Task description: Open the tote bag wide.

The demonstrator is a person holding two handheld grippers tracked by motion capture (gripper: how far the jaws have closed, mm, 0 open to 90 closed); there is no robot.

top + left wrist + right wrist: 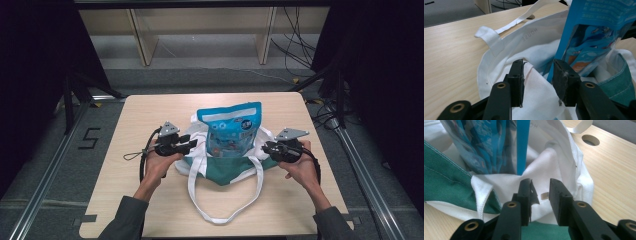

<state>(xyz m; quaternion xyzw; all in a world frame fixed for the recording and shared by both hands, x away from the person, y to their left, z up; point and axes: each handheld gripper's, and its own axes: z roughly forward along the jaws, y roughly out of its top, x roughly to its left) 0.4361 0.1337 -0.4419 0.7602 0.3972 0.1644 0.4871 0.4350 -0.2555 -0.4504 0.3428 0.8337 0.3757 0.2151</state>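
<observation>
Now tote bag [227,167] between left claw [192,142] and right claw [265,148]; both apart, gripping nothing.

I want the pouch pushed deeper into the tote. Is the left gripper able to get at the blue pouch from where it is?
Probably yes: the left gripper has open jaws close beside the blue pouch, with only loose white tote bag fabric under them.

Pouch [231,129] in bag [226,168], on table [145,115]
</observation>
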